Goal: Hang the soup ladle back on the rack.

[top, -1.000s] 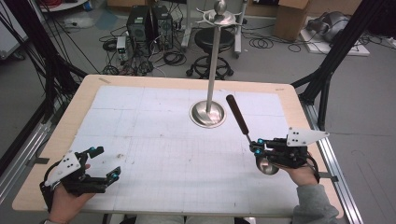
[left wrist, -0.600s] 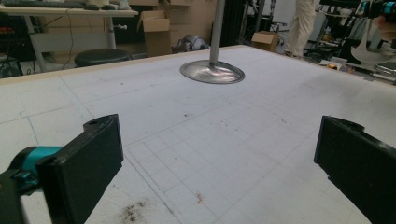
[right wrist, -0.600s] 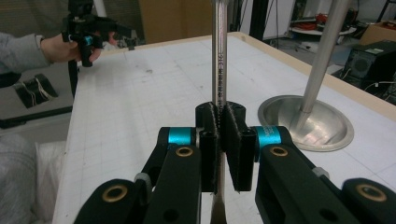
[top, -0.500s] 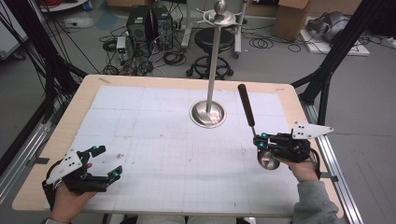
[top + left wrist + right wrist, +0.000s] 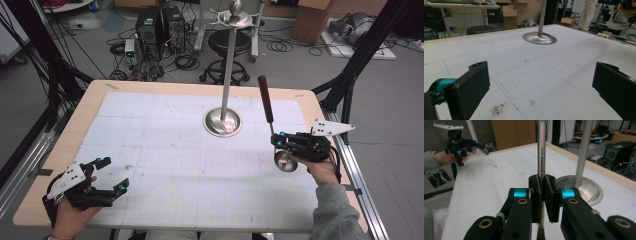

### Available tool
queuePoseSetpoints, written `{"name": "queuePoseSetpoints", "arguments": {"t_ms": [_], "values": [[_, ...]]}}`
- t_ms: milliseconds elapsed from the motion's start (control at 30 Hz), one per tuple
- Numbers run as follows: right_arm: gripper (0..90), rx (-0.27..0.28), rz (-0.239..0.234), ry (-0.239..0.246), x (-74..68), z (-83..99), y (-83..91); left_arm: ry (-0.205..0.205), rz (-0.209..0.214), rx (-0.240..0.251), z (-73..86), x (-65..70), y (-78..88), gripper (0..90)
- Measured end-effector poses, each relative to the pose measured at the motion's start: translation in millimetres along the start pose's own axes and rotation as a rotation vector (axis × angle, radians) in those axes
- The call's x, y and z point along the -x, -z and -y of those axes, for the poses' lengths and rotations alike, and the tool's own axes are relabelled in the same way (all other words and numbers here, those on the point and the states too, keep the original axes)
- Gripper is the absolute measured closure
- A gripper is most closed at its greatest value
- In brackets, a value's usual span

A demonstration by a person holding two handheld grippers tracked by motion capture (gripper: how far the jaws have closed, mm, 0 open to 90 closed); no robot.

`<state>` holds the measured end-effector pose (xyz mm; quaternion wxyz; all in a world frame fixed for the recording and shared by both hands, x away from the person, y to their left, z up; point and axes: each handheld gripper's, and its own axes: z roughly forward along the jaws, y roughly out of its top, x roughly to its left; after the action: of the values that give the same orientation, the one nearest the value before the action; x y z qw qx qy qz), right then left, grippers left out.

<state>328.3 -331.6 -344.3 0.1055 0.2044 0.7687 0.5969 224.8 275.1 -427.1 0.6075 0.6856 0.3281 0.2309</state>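
A white gridded table (image 5: 170, 150) carries a steel stand (image 5: 223, 121) just left of the right gripper (image 5: 278, 142), which clamps an upright ladle (image 5: 285, 160) by its shaft. The left gripper (image 5: 111, 175) rests near the table's edge, jaws spread wide.

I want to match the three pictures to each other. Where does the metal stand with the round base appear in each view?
High view: the metal stand rises at upper centre, base on the white mat.
Left gripper view: its base sits at top centre, beyond the two open jaws.
Right gripper view: pole and base at right, behind the ladle held by the right gripper.
Shared landmark: the table's wooden edge.
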Motion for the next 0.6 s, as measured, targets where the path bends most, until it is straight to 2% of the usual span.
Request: {"name": "queuePoseSetpoints", "arguments": {"t_ms": [267, 600], "values": [[84.8, 0.007, 0.024, -0.017, 11.5, -14.2, 0.3, 0.004, -0.002, 0.0, 0.7, -0.9, 1.2, 1.8], [84.8, 0.017, 0.034, -0.031, 23.6, -21.3, -10.8, 0.014, -0.009, 0.009, 0.6, -3.5, 5.4, 1.8]]}}
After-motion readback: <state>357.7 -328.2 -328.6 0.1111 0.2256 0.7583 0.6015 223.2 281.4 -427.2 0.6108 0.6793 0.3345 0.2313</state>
